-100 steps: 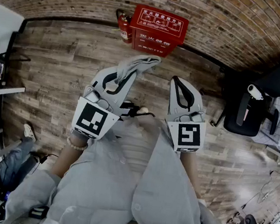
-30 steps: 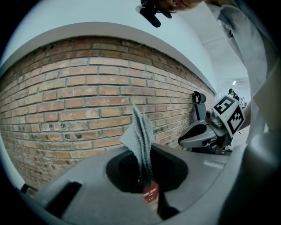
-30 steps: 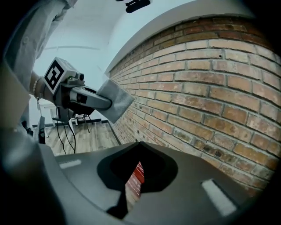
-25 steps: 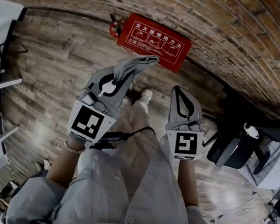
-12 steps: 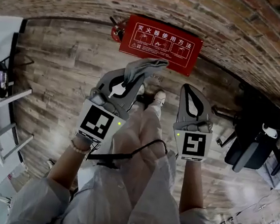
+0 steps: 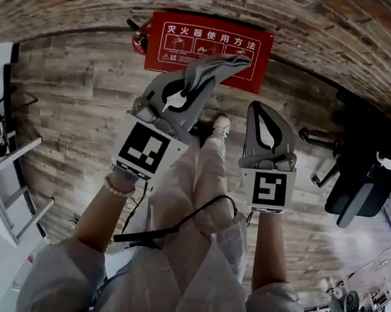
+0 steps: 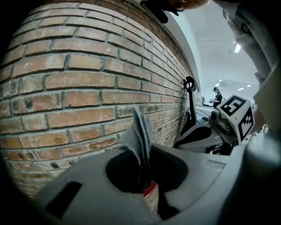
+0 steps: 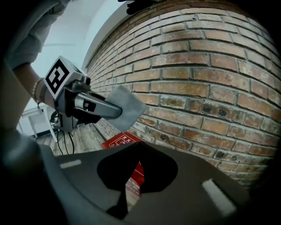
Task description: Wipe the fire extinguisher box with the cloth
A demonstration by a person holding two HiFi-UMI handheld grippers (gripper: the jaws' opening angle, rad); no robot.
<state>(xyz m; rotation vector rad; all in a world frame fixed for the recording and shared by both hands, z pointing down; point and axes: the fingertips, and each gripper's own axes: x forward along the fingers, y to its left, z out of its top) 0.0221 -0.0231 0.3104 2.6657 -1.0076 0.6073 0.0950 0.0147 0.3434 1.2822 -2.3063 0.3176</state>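
Here — cloth [image 7: 140,136] in left tool [image 7: 146,186]

Box [image 6: 169,45] is jammed right up against the brick wall [image 6: 327,26], with an extinguisher [image 6: 137,37] at its left end. Chair [image 6: 363,188] crowds the right side, but the floor [image 6: 74,100] out left is wide open.

Head view: from your head, steeply down over both grippers to the floor [image 6: 81,101]; the fire extinguisher box [image 6: 208,50] sits at the top, by the brick wall [image 6: 327,26].
Left gripper view: along your left gripper [image 6: 185,86], close to the wall; your right gripper [image 6: 263,118] shows at right.
Right gripper view: close to the wall too (some floor shows); the box, and the left gripper with the cloth [image 8: 125,107], show at left.
Shared: the wall, in all three.
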